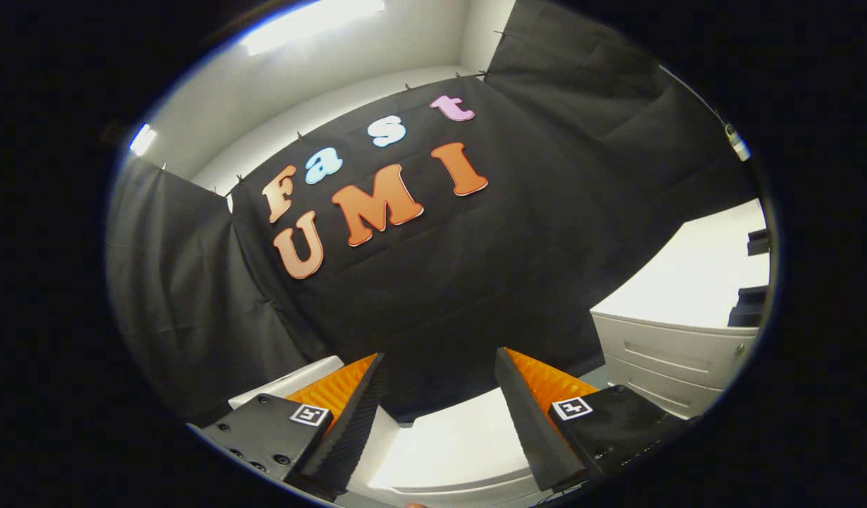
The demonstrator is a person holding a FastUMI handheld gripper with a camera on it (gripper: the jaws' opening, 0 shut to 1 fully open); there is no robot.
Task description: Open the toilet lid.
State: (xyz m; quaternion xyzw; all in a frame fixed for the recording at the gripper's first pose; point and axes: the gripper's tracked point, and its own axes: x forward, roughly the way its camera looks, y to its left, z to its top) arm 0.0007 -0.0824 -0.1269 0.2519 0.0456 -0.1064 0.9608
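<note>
Gripper: fingers spread wide apart at the bottom centre of the frame, nothing between them, holding nothing.
Toilet: white, smooth, curved surface at the bottom centre, showing in the gap between the fingers and running under them. Probably the tank top or the lid; I cannot tell which, and cannot tell whether the lid is up or down.
Contact: none seen. Fingertips sit above the white surface, aimed at the booth wall beyond it.
Booth wall: black cloth, fills the centre of the frame, hangs just behind the toilet.
Cabinet: white, with drawers, at the lower right of the frame, beside the toilet.
Ceiling light: bright strip at the upper left.
Task stage (judgement): approach; the lid is not yet gripped.
Risk 1: the view is tilted upward, so the lid's front edge is hidden; a reach made blind could miss the edge.
Risk 2: the white surface looks glossy, so fingers may slip off a thin rim.
Risk 3: lifting too far back could snag the cloth.
</note>
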